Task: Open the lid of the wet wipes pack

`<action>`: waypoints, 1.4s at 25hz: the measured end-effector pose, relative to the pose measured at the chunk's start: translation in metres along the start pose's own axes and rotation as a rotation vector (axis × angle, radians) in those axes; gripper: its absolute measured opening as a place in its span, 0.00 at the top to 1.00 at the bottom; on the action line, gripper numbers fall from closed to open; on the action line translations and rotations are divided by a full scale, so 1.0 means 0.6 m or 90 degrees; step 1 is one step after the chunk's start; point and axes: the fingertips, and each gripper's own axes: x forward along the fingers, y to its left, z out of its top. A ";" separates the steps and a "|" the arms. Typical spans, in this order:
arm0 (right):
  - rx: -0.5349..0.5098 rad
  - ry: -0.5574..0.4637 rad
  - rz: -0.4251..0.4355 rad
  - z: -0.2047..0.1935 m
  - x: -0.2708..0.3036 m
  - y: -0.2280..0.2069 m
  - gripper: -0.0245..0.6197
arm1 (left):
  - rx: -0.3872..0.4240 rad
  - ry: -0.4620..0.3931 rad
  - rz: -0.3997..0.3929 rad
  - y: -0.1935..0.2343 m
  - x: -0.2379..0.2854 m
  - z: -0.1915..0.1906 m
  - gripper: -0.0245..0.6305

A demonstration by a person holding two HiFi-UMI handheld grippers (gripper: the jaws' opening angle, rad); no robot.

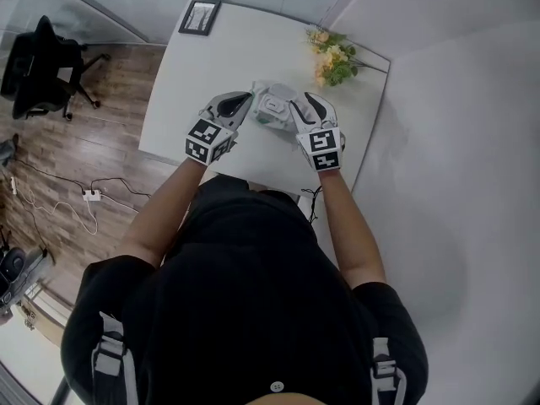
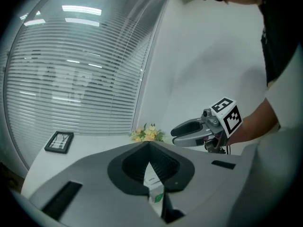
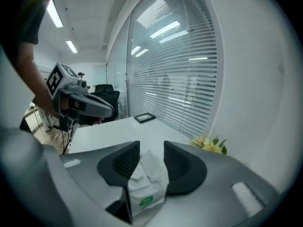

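Head view: The wet wipes pack (image 1: 272, 108) sits between the two tools, above the far part of the white tabletop (image 1: 211, 66). The left tool (image 1: 245, 99) meets the pack at its left end and the right tool (image 1: 297, 101) meets it at its right end. The white lid panel faces up. This view does not show whether the lid is raised. A picture frame (image 1: 200, 17) lies at the far left corner of the tabletop. A bunch of flowers (image 1: 333, 57) lies at the far right edge. An office chair (image 1: 38, 57) stands on the wood floor to the left, well apart from the tabletop.

Left gripper view: The left tool is clenched on a thin edge of the pack. The pads meet above it, and the white and green film shows in the narrow gap between them. The right tool appears beyond, at the right, carried by a forearm. The tabletop lies well below the jaws, so the pack is clear of it. Window blinds (image 2: 71, 70) fill the background.

Right gripper view: The right tool is grasping the wider end of the pack. The jaws stand partly apart with the pack filling the gap, its green label facing the camera. Crumpled white material shows at the top of the pack between the pads. The left tool is visible at the left.
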 end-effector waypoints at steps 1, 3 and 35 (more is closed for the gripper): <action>0.007 -0.016 -0.002 0.015 -0.012 0.003 0.71 | 0.011 -0.013 -0.008 -0.007 -0.005 0.018 0.96; 0.019 -0.053 -0.006 0.050 -0.035 0.009 0.76 | 0.036 -0.039 -0.025 -0.022 -0.016 0.054 0.96; 0.011 -0.290 -0.006 0.295 -0.212 0.068 0.95 | 0.137 -0.211 -0.113 -0.111 -0.113 0.277 0.96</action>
